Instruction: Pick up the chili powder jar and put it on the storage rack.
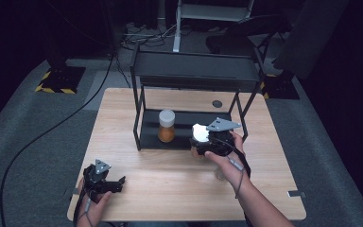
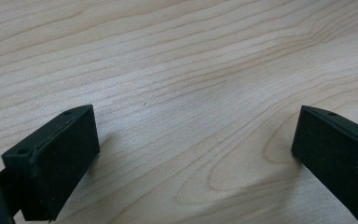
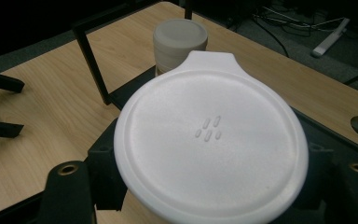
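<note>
My right gripper [image 1: 201,143] is shut on a jar with a flat white tabbed lid [image 1: 199,132], held just in front of the lower shelf of a black two-tier rack [image 1: 194,71]. In the right gripper view that lid [image 3: 212,140] sits between the black jaws and hides the jar's body. A second jar with orange contents and a pale lid [image 1: 166,126] stands upright on the lower shelf, left of the held one, and appears behind the lid as the pale-lidded jar [image 3: 180,42]. My left gripper [image 1: 119,184] rests open at the table's front left, with bare wood between its jaws [image 2: 191,158].
The wooden table [image 1: 123,142] has a round cable hole [image 1: 217,103] behind the rack on the right. The rack's top shelf overhangs the lower one, and thin black posts [image 1: 136,123] stand at its corners. A black cable [image 1: 42,137] trails across the grey floor at left.
</note>
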Demonstrator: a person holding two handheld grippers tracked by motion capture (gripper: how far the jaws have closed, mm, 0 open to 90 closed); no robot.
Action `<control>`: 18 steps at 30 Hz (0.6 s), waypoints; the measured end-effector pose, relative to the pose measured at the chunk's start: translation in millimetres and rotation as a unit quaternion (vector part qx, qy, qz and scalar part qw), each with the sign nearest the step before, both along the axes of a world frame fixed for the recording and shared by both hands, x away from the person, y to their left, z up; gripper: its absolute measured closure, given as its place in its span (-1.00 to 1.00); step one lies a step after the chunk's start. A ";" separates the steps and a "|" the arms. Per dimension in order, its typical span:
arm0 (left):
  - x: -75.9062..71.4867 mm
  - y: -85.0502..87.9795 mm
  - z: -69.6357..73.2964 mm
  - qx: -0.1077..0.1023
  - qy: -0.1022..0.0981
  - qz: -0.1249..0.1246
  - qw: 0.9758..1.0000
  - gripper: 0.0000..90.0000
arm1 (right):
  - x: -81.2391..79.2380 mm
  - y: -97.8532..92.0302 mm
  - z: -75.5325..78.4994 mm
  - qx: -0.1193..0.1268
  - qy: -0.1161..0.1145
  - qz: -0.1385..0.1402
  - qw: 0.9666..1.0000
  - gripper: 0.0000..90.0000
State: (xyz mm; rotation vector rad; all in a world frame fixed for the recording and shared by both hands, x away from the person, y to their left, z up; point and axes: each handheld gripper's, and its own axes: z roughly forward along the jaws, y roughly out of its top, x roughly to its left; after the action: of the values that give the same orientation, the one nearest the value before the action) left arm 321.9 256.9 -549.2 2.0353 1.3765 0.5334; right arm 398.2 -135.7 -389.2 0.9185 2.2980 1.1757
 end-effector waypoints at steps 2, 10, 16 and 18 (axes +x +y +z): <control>0.0 0.0 0.0 0.000 0.000 0.000 1.000 -0.99 | 2.7 1.9 0.6 -0.001 -0.001 0.000 1.000 -0.32; 0.0 0.0 0.0 0.000 0.000 0.000 1.000 -0.99 | 17.2 5.7 -0.2 0.004 0.001 -0.005 1.000 -0.32; 0.0 0.0 0.0 0.000 0.000 0.000 1.000 -0.99 | 28.0 9.5 0.3 0.001 -0.004 -0.009 1.000 -0.32; 0.0 0.0 0.0 0.000 0.000 0.000 1.000 -0.99 | 31.5 10.7 -0.1 0.001 -0.006 -0.009 1.000 -0.32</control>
State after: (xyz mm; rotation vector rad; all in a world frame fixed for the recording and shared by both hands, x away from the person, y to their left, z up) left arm 321.9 256.9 -549.2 2.0353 1.3765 0.5333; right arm 429.7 -125.1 -389.3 0.9294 2.2752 1.1735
